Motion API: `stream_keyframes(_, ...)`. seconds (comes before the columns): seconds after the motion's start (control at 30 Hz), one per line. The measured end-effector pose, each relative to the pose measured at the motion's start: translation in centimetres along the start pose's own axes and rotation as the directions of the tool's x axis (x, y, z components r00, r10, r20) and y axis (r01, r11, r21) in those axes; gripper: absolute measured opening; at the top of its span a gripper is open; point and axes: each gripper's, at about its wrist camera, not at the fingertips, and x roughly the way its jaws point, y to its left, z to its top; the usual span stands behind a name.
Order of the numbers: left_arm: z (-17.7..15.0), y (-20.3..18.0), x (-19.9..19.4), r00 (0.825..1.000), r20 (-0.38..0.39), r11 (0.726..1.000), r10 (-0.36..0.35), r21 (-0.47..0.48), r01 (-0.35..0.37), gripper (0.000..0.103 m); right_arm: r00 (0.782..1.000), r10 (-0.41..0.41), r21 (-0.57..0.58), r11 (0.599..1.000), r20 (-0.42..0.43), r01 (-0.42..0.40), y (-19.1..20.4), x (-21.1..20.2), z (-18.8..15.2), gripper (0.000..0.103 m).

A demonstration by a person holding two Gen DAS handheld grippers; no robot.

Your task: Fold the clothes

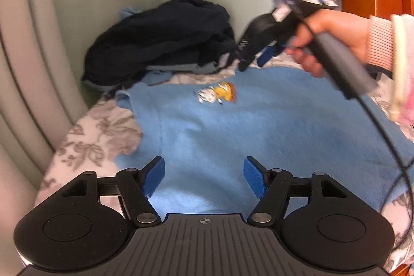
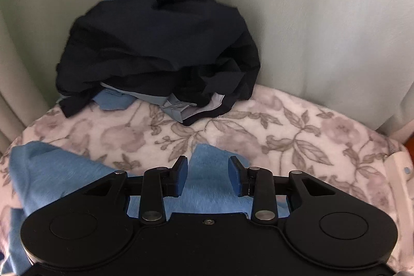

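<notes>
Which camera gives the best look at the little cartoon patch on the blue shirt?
The left wrist view: the cartoon patch lies unobstructed on the spread blue shirt. The right wrist view shows only the shirt's edge, no patch.

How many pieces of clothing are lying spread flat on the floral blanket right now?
1: the light blue top lies flat in the middle. The dark clothes pile by the cushions is bunched, and may hide more.
</notes>
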Motion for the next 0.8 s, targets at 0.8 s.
stream_keyframes(0.8,-1.1,0.9,1.8,0.998,-0.052,0.999,-0.036,-0.037,0.034,0.072,0.987,-0.014,0.063,0.998,0.159,0.004,-0.9,-2.6,2.3,0.002)
